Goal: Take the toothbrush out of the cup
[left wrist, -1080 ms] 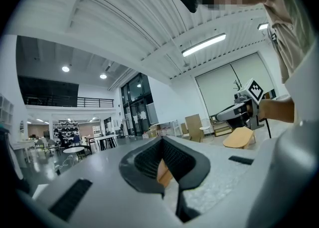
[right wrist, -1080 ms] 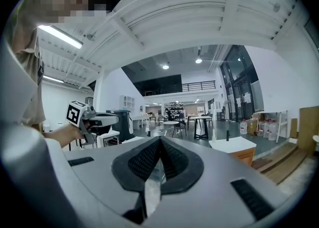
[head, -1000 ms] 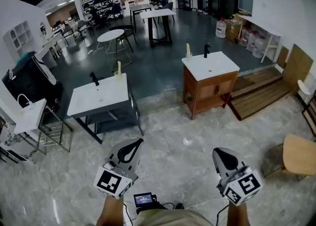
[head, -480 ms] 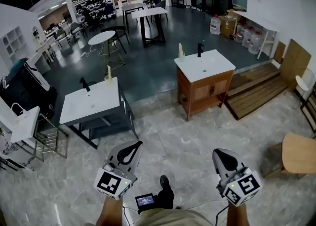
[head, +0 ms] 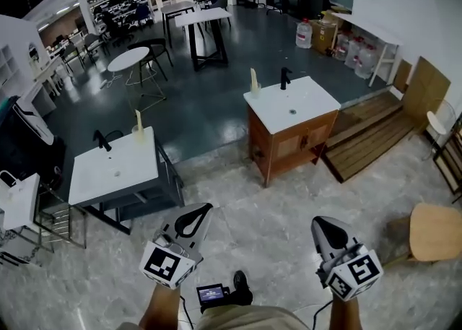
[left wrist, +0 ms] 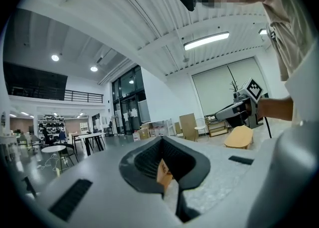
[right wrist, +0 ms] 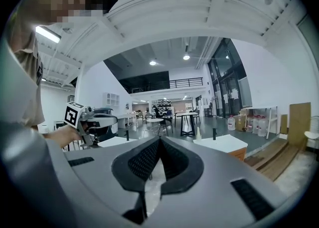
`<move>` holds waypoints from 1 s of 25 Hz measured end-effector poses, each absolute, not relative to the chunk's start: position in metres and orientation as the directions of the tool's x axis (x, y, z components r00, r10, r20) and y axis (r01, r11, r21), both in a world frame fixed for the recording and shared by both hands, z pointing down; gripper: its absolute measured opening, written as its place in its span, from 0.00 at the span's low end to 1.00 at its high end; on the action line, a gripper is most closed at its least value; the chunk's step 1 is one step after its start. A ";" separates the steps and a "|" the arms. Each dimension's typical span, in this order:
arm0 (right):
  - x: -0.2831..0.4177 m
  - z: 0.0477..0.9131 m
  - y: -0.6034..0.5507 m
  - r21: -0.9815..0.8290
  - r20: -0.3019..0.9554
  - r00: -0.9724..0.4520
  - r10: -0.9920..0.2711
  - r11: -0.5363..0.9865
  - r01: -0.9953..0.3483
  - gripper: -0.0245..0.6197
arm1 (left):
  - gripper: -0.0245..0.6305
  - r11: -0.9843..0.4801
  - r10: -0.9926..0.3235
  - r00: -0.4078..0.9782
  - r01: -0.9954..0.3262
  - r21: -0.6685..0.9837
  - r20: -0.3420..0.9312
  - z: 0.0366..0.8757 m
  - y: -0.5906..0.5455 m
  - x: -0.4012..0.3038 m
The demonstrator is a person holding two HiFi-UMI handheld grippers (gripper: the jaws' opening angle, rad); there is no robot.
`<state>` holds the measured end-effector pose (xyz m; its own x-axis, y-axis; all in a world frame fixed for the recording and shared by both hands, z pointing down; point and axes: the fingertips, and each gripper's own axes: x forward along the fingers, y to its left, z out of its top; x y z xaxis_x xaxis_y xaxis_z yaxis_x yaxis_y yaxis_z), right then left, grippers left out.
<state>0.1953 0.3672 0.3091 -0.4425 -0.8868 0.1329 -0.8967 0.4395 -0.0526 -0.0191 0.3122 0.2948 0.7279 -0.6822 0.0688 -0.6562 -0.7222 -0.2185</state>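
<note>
The cup (head: 253, 80) is showing only as a small pale upright shape, too far off to tell the toothbrush from the cup itself. It is standing at the back left corner of a wooden table (head: 289, 144) with a white sink top, just beside a black tap (head: 284, 77). A second pale shape of the same kind (head: 138, 120) is standing at the back of a grey table (head: 115, 170) with its own white sink top and black tap, off to the left; which of the two is the task's own cannot be told.

Both tables are sitting where the pale marble floor (head: 238, 198) is meeting a dark floor, well apart from the person. The left tool (head: 196, 214) and the right tool (head: 323, 227) are hanging low over the marble floor, side by side, pointing towards the tables. Each is pressed together with nothing pinched between its jaws.

A wooden platform (head: 368, 137) is lying to the right of the wooden table, and a round wooden seat (head: 437, 231) is standing near the right tool. Water jugs (head: 304, 32) are lining the far wall. A small lit screen (head: 211, 293) is sitting at the person's waist.
</note>
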 end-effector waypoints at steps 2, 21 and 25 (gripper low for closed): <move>0.194 0.308 0.333 -0.049 0.129 -0.434 -0.892 0.431 -0.901 0.04 | 0.05 -0.730 -0.674 0.736 -0.648 -0.218 0.068 0.294 0.279 -0.019; 0.226 0.318 0.113 -0.053 0.135 -0.460 -0.878 0.457 -0.888 0.04 | 0.05 -0.730 -0.673 0.738 -0.652 -0.204 0.052 0.301 0.077 0.020; 0.256 0.319 0.059 -0.061 0.131 -0.506 -0.852 0.503 -0.862 0.04 | 0.05 -0.702 -0.706 0.704 -0.682 -0.208 0.075 0.304 0.030 0.051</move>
